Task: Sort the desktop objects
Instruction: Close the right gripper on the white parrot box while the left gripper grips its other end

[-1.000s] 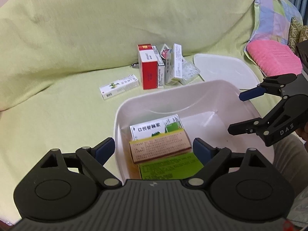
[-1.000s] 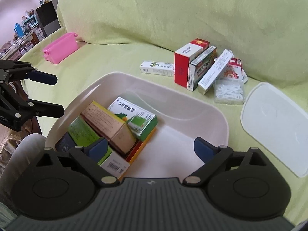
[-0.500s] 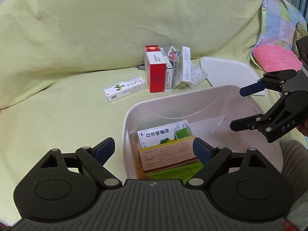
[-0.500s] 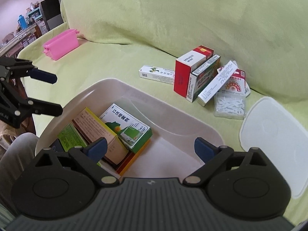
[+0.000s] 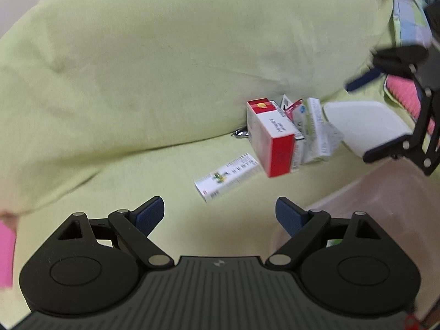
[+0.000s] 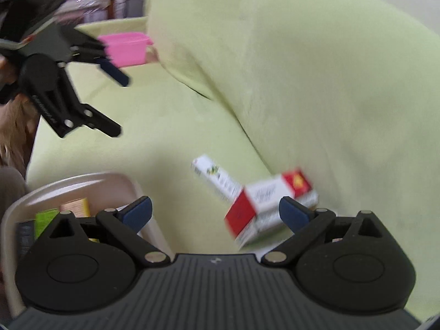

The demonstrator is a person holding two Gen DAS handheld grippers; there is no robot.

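Observation:
A red-and-white box (image 5: 271,137) (image 6: 265,199) stands among several medicine boxes on the green sofa seat. A long white box (image 5: 227,177) (image 6: 216,177) lies just in front of them. My left gripper (image 5: 220,216) is open and empty, hovering short of the long white box. My right gripper (image 6: 216,210) is open and empty, close above the red-and-white box. The white bin (image 5: 371,189) (image 6: 82,183) holds several boxes, mostly hidden behind the grippers. Each gripper shows in the other's view, the left gripper (image 6: 110,104) and the right gripper (image 5: 363,115), both open.
A white lid (image 5: 365,126) lies on the seat to the right of the boxes. A pink pouch (image 6: 125,48) sits at the far end of the sofa. The green sofa back (image 5: 178,68) rises right behind the boxes. A small metal object (image 5: 240,133) lies behind them.
Both grippers have swung away from the bin toward the loose boxes on the seat. The bin has slid to the frame edges. Both stay open and empty.

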